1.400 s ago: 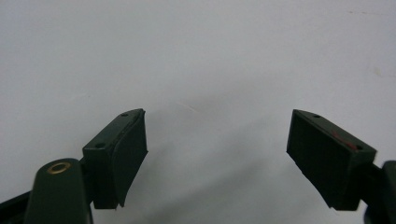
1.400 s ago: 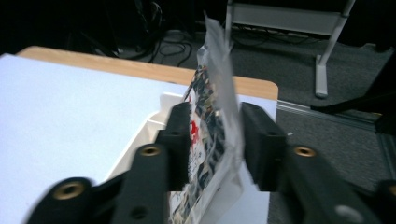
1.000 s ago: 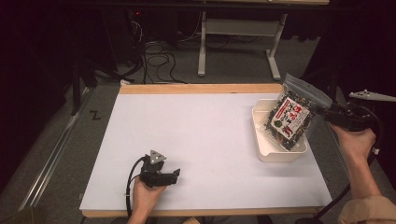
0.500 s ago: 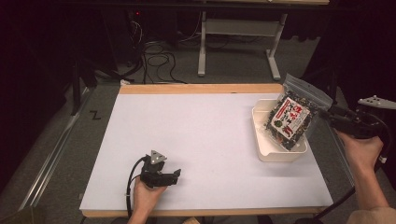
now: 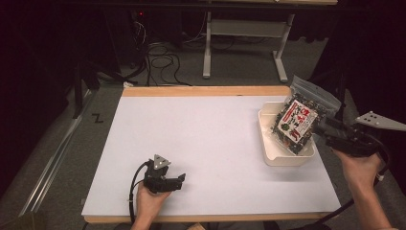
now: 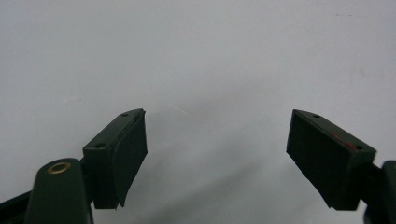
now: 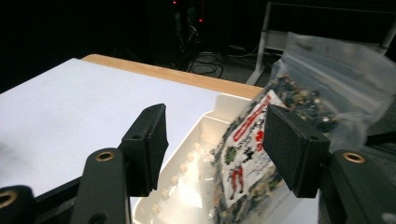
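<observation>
A clear zip bag (image 5: 297, 122) of dark mixed bits with a red and white label stands tilted in a white tray (image 5: 275, 158) at the table's right side and leans over its right rim. My right gripper (image 5: 320, 128) is just right of the bag and points at it. Its jaws have just been opening and are open, clear of the bag. In the right gripper view the bag (image 7: 261, 154) and tray (image 7: 187, 172) lie just beyond the spread jaws of the right gripper (image 7: 215, 135). My left gripper (image 5: 181, 179) rests near the front left, open and empty (image 6: 217, 158).
The white table top (image 5: 206, 143) has a wooden strip (image 5: 206, 91) along its far edge. Behind it, on the floor, are a metal desk frame (image 5: 244, 48) and loose cables (image 5: 163, 52). The right hand is past the table's right edge.
My right gripper has drawn back from the bag, to the right and nearer the front, with its jaws wider. The bag stays leaning in the tray. The left gripper has not moved.
</observation>
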`<action>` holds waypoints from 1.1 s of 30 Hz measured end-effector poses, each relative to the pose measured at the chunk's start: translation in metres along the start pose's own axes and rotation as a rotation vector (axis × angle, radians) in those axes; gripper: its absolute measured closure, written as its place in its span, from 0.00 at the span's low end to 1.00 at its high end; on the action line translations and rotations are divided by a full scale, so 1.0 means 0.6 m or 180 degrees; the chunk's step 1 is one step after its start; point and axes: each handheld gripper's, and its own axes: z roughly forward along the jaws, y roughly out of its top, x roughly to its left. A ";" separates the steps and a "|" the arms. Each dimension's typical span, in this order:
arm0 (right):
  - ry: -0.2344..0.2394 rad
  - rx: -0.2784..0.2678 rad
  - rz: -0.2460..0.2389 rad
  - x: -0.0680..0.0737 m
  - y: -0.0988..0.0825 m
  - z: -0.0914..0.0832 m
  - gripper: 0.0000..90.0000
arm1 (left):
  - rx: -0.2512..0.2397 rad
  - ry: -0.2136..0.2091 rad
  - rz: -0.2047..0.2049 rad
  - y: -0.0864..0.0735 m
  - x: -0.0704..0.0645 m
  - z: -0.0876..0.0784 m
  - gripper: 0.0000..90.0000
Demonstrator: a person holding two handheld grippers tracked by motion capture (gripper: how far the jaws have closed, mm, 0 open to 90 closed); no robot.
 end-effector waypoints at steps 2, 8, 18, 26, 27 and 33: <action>0.0036 -0.0014 -0.0009 0.009 -0.006 0.000 0.45 | -0.0005 -0.0006 0.0001 0.000 0.000 0.000 0.23; 0.0129 -0.0042 -0.0011 0.018 -0.015 -0.002 0.45 | -0.0011 -0.0004 -0.0004 0.000 0.000 -0.001 0.23; 0.0247 -0.0121 0.0008 0.032 -0.040 -0.015 0.45 | -0.0032 -0.0001 -0.0006 -0.001 0.000 -0.003 0.23; 0.0341 -0.0159 -0.0027 0.053 -0.056 -0.025 0.45 | -0.0030 -0.0004 -0.0004 -0.001 0.000 -0.003 0.23; 0.0325 -0.0213 -0.0054 0.056 -0.058 -0.027 0.45 | -0.0031 -0.0004 -0.0007 -0.001 0.000 -0.003 0.23; 0.0404 -0.0271 -0.0139 0.076 -0.068 -0.030 0.47 | -0.0018 -0.0010 0.0009 -0.001 -0.001 -0.002 0.23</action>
